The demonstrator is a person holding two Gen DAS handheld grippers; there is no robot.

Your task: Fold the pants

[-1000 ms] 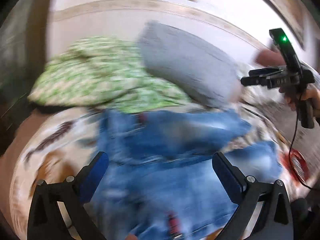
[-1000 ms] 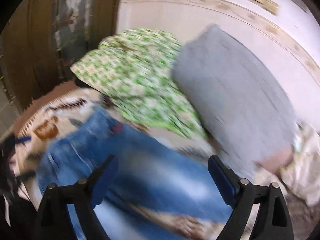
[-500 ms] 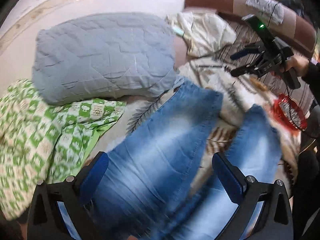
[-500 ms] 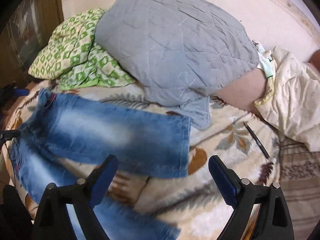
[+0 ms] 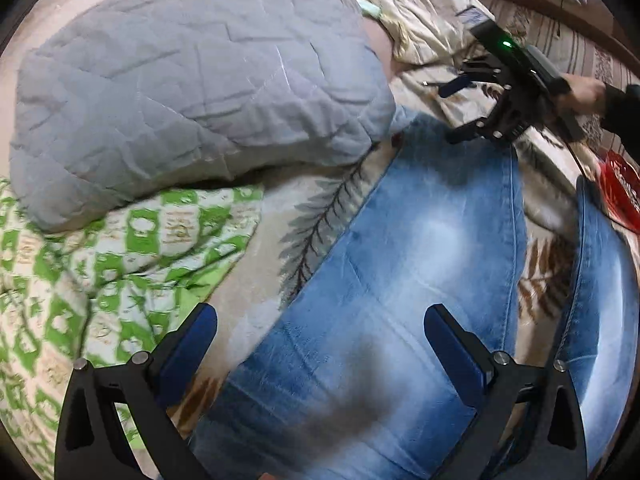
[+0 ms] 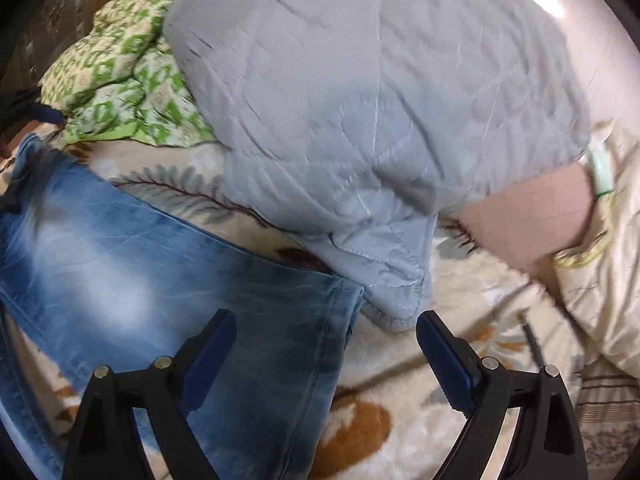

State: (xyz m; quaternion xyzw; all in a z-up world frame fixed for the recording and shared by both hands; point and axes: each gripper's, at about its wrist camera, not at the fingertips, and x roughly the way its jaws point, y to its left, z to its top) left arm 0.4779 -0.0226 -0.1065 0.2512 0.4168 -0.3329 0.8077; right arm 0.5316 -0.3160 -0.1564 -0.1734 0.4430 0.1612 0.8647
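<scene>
Faded blue jeans [image 5: 400, 280] lie spread flat on a leaf-patterned blanket, the two legs apart. My left gripper [image 5: 320, 336] is open and empty, low over the upper part of one leg. My right gripper [image 6: 324, 340] is open and empty just above that leg's hem [image 6: 344, 300]; it also shows in the left wrist view [image 5: 460, 108] at the far end of the leg. The second leg [image 5: 600, 300] runs along the right edge of the left wrist view.
A grey quilted pillow [image 5: 192, 92] lies beside the jeans and its corner [image 6: 392, 300] touches the hem. A green-patterned quilt [image 5: 100, 272] lies at the left, a cream pillow [image 6: 600, 280] at the right, a red object [image 5: 620, 188] at the blanket's edge.
Both grippers swung from the waist area toward the legs and came down closer to the denim. The right gripper moved to the hem of one leg. Both stayed open.
</scene>
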